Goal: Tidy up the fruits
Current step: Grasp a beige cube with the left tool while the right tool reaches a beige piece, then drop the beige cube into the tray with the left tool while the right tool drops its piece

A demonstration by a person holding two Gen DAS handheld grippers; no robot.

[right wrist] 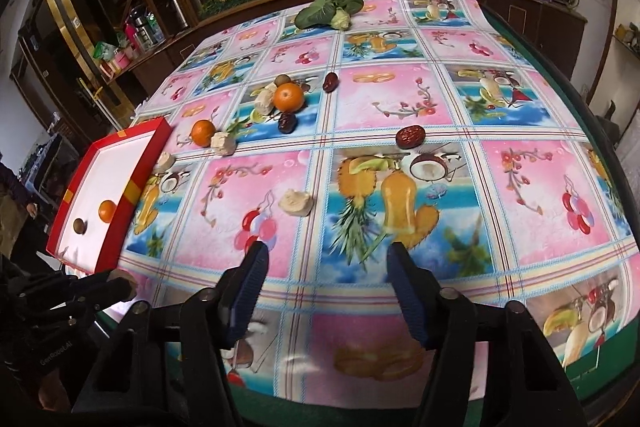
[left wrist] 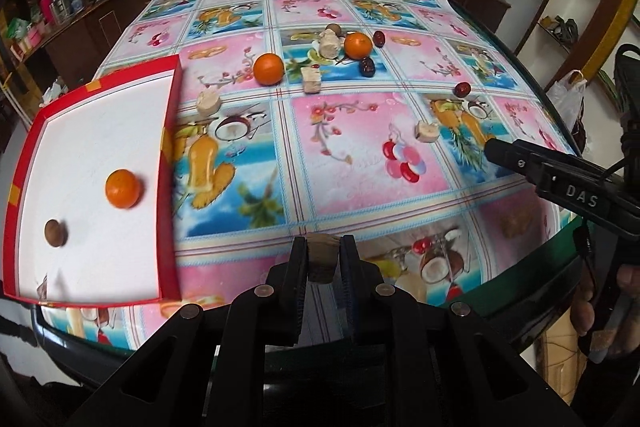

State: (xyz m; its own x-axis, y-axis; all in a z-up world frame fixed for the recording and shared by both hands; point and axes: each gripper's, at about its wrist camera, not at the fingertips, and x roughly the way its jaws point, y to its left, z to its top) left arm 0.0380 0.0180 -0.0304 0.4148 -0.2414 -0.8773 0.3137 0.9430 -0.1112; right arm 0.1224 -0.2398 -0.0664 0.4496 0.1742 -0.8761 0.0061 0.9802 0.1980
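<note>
1. The left claw [left wrist: 323, 259] is clamped on a small brown, cork-like chunk [left wrist: 322, 265], just right of the red tray [left wrist: 170, 131]; it looks light and firm, pinched across its middle.
2. The right claw [right wrist: 324, 275] stands apart, empty, above the surface [right wrist: 400, 99].
3. Beyond it lies a pale, crumbly-looking piece [right wrist: 295, 203]: take it by its flanks, gently.
</note>
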